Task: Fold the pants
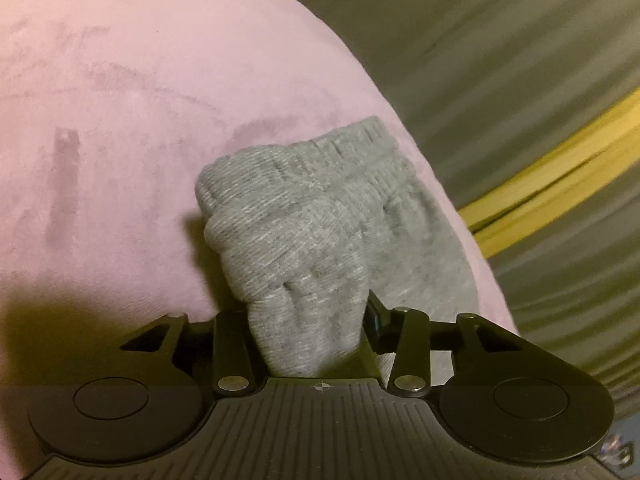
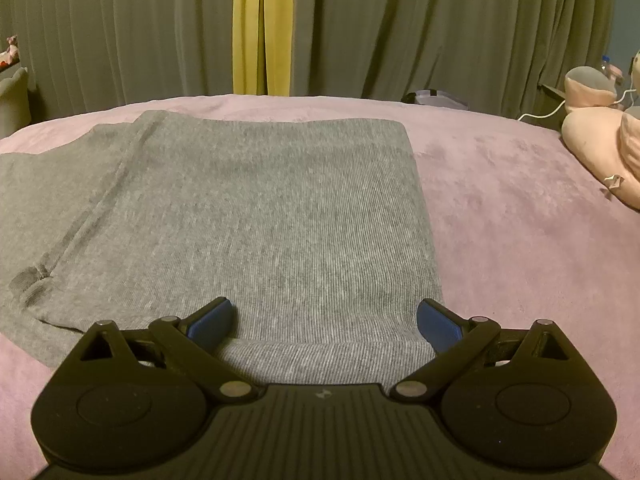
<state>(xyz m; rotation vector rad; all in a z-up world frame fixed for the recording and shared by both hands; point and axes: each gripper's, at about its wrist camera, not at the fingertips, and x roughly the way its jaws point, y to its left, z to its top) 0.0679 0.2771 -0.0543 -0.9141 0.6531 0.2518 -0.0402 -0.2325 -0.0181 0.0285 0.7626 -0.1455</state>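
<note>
Grey knit pants [image 2: 248, 216] lie flat on a pink bed cover [image 2: 520, 220], folded into a wide panel with a seam down its left side. My right gripper [image 2: 326, 322] is open, its blue pads [image 2: 212, 320] spread over the near edge of the cloth, holding nothing. In the left wrist view my left gripper [image 1: 308, 320] is shut on a bunched end of the grey pants [image 1: 304, 232], with the ribbed waistband showing beyond it. That cloth hides most of the left fingers.
Olive curtains [image 2: 400, 28] with a yellow strip [image 2: 260, 28] hang behind the bed. Pink plush items [image 2: 600, 140] and a white cable [image 2: 544, 112] lie at the right edge. The bed cover's edge [image 1: 400, 92] drops off beside the left gripper.
</note>
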